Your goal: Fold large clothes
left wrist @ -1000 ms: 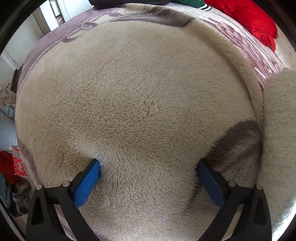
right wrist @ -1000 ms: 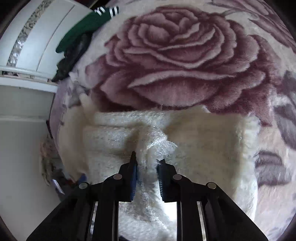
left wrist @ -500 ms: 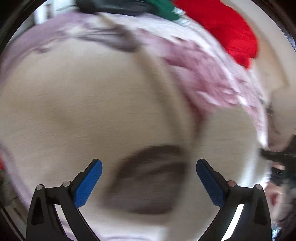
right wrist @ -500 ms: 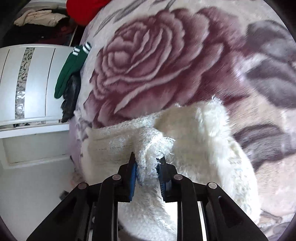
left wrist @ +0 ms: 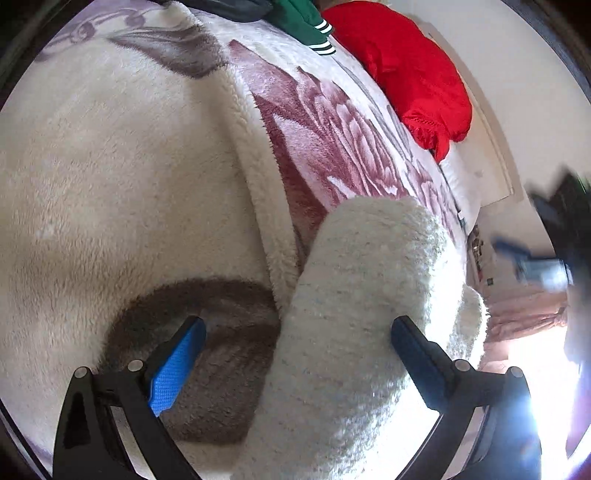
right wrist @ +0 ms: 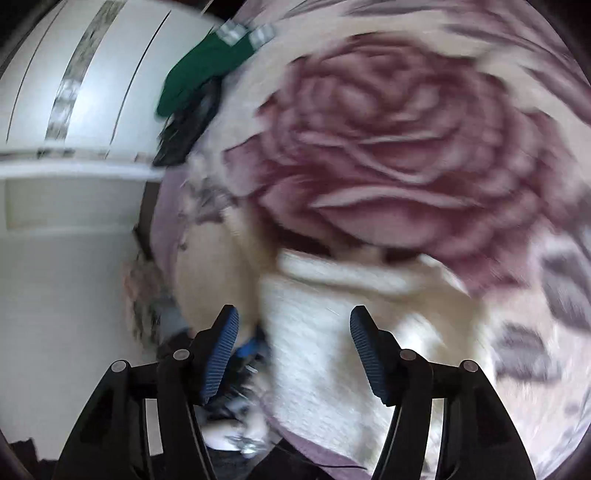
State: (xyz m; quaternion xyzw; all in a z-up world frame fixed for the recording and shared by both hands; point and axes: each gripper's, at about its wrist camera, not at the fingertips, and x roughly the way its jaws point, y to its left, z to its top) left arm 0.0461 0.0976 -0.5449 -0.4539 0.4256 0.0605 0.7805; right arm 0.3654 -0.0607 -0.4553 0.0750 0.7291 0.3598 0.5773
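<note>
The cream fuzzy knitted garment (left wrist: 369, 295) lies bunched on the rose-patterned blanket (left wrist: 332, 140). My left gripper (left wrist: 295, 339) hangs over it, open wide. The garment's near end sits between the fingers, and neither blue pad touches it. In the blurred right wrist view the same garment (right wrist: 317, 339) lies below my right gripper (right wrist: 293, 343). Its jaws are opening, with the knit under the gap and both pads off it.
A thick cream plush fold (left wrist: 129, 166) with a grey-brown leaf patch covers the left of the bed. A red garment (left wrist: 413, 70) and a green striped one (left wrist: 299, 22) lie at the far side. A white wardrobe (right wrist: 74, 110) stands on the left.
My right gripper was shut on a raised fold of the cream garment and has now opened and let it drop. The left gripper rose and swung right, bringing the garment between its fingers.
</note>
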